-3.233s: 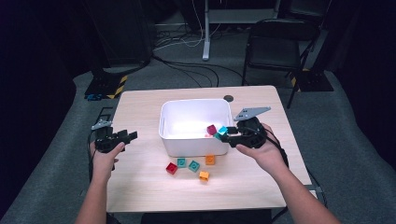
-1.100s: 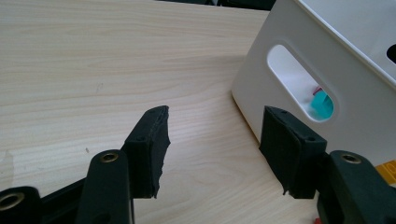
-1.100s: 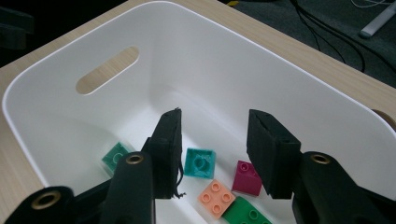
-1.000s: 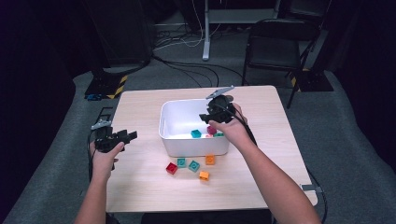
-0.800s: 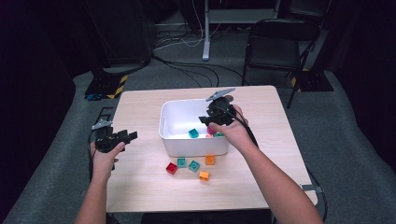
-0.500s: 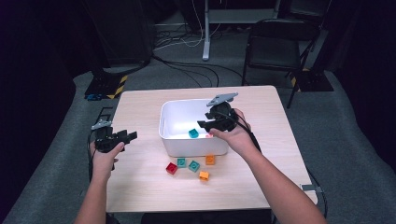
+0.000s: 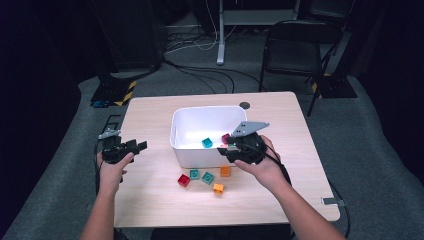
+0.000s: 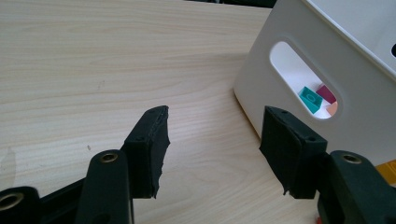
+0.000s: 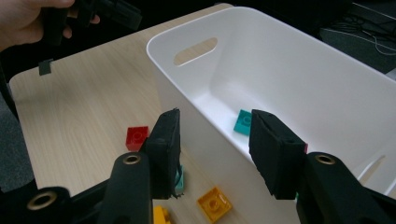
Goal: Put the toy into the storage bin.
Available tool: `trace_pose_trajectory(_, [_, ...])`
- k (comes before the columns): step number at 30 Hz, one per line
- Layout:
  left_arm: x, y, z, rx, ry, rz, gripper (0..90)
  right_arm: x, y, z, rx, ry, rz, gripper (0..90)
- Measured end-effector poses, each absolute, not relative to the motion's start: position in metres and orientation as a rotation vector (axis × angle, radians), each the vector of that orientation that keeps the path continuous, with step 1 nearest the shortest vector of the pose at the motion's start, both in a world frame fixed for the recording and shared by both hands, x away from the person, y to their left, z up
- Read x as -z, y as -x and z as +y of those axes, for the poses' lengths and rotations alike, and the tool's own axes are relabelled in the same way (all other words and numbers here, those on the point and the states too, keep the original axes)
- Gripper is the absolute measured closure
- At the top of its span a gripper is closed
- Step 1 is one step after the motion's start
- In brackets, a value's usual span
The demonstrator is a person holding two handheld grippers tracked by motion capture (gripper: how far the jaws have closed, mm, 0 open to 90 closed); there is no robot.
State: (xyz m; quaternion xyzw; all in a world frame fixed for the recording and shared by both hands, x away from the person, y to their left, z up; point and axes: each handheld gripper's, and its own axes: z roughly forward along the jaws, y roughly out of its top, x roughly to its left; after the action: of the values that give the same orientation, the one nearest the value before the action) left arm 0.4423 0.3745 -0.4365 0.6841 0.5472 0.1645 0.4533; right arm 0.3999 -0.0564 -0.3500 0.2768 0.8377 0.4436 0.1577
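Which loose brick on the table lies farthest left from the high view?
The small red plastic brick; the two teal bricks and two orange bricks all lie to its right.

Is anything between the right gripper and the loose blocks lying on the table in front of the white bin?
Nothing visible. The right gripper, jaws open and empty, hangs over the near wall of the white plastic bin. The small orange square block lies just below it on the light wooden table, uncovered.
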Motion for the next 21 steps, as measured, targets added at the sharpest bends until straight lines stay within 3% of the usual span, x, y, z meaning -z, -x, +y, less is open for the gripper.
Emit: trace_pose_trajectory(21, [0.438, -0.442, 0.374, -0.409, -1.694, 1.352, 41.2, 0.427, -0.374, -0.063, -1.193, -0.862, 2.423, 54.3])
